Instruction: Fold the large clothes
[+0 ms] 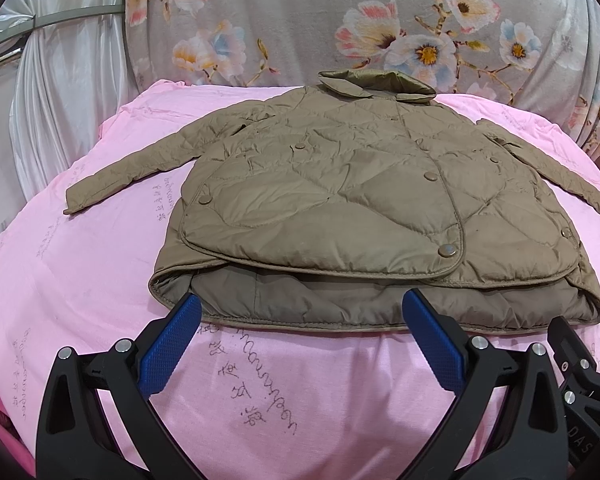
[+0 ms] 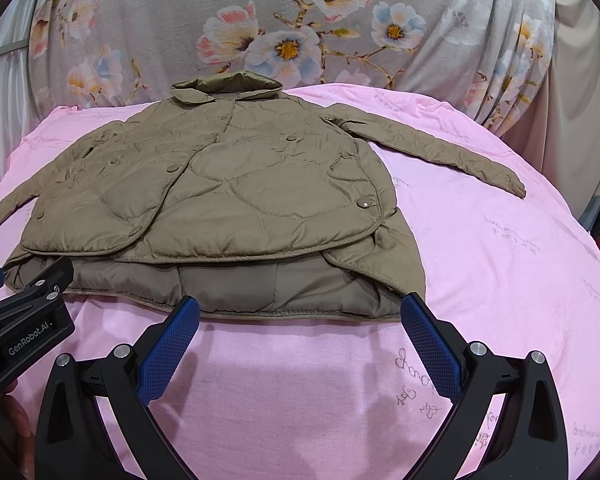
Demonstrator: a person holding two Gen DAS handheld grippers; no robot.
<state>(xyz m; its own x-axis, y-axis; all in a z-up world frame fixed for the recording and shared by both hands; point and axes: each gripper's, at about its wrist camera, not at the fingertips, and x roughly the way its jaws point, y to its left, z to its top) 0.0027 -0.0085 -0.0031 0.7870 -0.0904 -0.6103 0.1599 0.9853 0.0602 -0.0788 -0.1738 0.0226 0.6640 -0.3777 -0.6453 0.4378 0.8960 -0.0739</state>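
Note:
A tan quilted jacket (image 1: 340, 200) lies flat on a pink sheet (image 1: 80, 280), collar at the far side, front panels snapped over each other, both sleeves spread out. Its hem faces me, with the darker lining showing. My left gripper (image 1: 302, 304) is open, its blue-padded fingertips (image 1: 188, 308) just over the hem's left half. My right gripper (image 2: 300, 308) is open too, at the hem of the jacket (image 2: 228, 208) on its right half. The left gripper's body (image 2: 28, 312) shows at the left edge of the right wrist view.
A grey floral cloth (image 1: 340, 20) hangs behind the bed. White drapery (image 1: 60, 100) falls at the far left. The pink sheet (image 2: 500, 260) spreads out around the jacket on all sides. Part of a hand (image 2: 18, 416) shows at the lower left.

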